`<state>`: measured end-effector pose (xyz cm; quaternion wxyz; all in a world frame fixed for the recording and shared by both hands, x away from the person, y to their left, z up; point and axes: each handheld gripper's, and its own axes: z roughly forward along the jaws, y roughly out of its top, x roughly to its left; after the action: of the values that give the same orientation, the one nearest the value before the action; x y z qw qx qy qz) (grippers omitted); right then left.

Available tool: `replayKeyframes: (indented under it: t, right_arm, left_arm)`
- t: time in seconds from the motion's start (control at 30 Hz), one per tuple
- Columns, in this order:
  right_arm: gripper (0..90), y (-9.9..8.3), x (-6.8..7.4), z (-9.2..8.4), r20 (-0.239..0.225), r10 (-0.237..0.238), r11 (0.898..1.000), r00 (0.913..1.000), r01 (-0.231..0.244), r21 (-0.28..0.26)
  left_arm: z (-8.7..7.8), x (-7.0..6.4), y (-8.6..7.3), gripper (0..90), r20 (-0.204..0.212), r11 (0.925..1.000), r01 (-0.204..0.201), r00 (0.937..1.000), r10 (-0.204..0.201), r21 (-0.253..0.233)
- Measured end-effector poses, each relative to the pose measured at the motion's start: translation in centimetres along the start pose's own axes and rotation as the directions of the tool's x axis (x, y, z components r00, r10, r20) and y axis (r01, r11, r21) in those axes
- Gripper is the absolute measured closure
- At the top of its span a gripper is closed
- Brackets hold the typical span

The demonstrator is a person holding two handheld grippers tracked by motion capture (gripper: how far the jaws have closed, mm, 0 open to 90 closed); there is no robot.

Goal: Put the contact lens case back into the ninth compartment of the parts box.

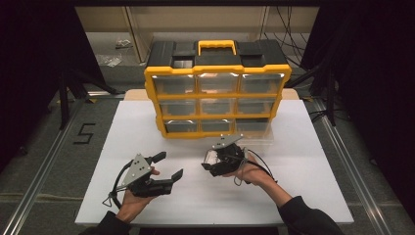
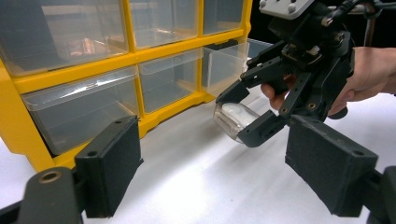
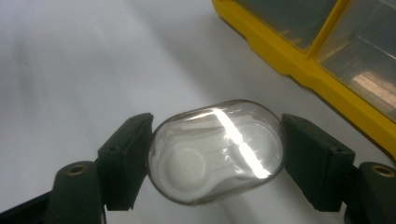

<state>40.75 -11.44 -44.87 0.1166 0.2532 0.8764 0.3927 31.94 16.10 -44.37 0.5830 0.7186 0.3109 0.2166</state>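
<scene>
The white tabletop (image 1: 303,161) carries my biggest item, the yellow drawer organizer (image 1: 218,95), at twelve o'clock with its clear fronts turned toward me. Its lower right drawer (image 1: 254,134) stands pulled out, I judge as the place this piece came from or is bound for. At seven o'clock my left tool (image 1: 169,166) hangs idle, jaws spread wide and nothing between them, probably kept back so it leaves the way clear. My right tool (image 1: 211,164), just in front of the open drawer near the table's centre, grips a small clear oval capsule (image 3: 217,151) with a white insert, one pad (image 3: 126,161) on each narrow end, lifted off the surface so it can travel without dragging.
</scene>
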Motion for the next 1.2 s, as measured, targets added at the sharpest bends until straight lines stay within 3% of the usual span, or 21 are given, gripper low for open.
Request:
replayKeyframes:
  t: [1.2]
  right_arm:
    - [28.3,1.9,-1.6,-4.8,0.058,0.025,0.992,0.998,-0.017,-0.126]
  left_arm:
    - [0.0,0.0,0.0,17.3,0.0,1.0,-0.002,1.0,0.002,0.001]
